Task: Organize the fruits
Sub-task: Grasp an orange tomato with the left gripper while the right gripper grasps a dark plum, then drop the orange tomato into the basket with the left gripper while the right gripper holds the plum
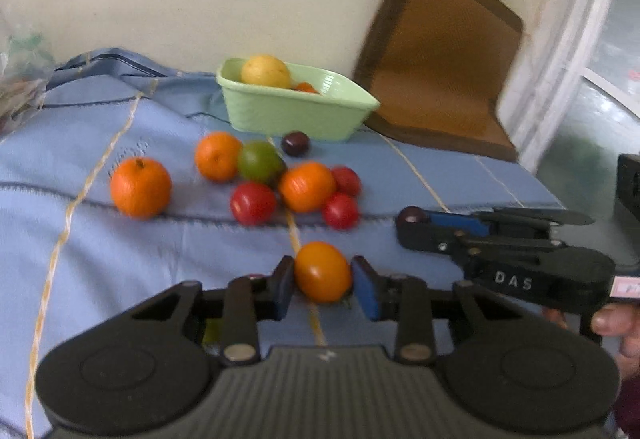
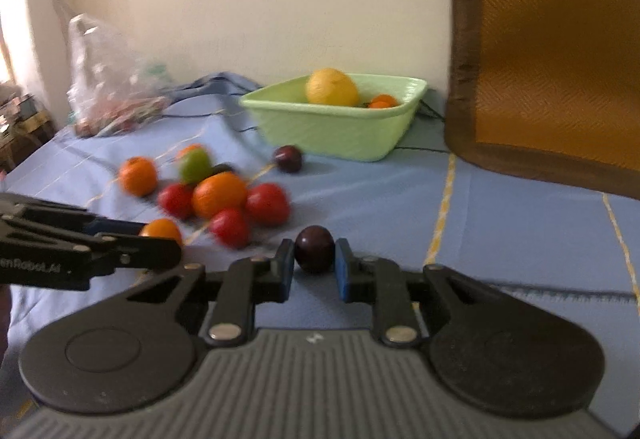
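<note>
My left gripper (image 1: 323, 275) is shut on a small orange fruit (image 1: 322, 271), above the blue cloth. My right gripper (image 2: 314, 259) is shut on a dark plum (image 2: 315, 247); it shows in the left wrist view (image 1: 412, 217) at the right. A light green basket (image 1: 296, 111) stands at the back and holds a yellow fruit (image 1: 266, 71) and a small orange one (image 1: 305, 87). In front of it lie loose oranges (image 1: 140, 187), red fruits (image 1: 253, 202), a green fruit (image 1: 259, 161) and another dark plum (image 1: 295, 143).
A blue cloth (image 1: 120, 259) covers the surface. A brown woven mat (image 1: 440, 55) leans on the wall right of the basket. A clear plastic bag (image 2: 108, 79) lies at the back left. A white door frame (image 1: 560, 39) is at the far right.
</note>
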The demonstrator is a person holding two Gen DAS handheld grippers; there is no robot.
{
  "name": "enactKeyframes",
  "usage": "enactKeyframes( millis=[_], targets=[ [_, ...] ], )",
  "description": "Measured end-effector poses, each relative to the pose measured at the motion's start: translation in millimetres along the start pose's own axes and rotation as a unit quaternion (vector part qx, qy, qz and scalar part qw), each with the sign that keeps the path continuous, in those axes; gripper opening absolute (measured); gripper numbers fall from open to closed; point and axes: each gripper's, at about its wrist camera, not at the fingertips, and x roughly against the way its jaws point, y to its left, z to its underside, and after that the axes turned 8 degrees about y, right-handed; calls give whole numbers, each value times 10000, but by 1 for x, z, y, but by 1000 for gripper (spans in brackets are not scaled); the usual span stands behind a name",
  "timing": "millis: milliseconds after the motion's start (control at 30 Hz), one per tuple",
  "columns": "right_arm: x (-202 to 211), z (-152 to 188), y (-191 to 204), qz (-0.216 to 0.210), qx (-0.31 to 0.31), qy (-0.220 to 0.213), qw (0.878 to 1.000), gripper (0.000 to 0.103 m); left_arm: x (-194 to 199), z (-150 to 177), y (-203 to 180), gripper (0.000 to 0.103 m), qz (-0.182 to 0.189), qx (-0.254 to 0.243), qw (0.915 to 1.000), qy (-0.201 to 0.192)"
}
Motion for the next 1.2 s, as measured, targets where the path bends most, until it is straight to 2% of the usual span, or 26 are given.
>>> enactKeyframes(
  millis=[100,233,400,500,567,700,967,1100,1200],
  targets=[
    [15,16,18,-180,142,-15,9997,24,12,17,-8,31,188,-133,9997,76],
    [35,36,42,-312,392,18,9987,24,25,39,-22,31,201,-382,9990,87],
    [47,54,61,-154,609,2,9980,24,35,60,-29,31,59,-530,9986,-41],
    [47,54,60,-124,526,-36,9985,27,36,61,-27,33,40,-475,9988,-66],
    [46,55,60,-92,463,-25,9989,27,37,63,-30,40,-59,-510,9986,-107],
    [48,62,69,28,570,-87,9983,29,36,64,-34,42,-198,-645,9976,-138],
    [46,63,70,94,624,-148,9979,29,35,66,-34,33,-361,-685,9968,-206],
    [45,61,69,54,572,-136,9983,29,36,66,-30,32,-311,-647,9972,-220],
    [46,62,69,42,639,-141,9978,24,36,63,-27,32,-179,-604,9979,-179]
  ],
)
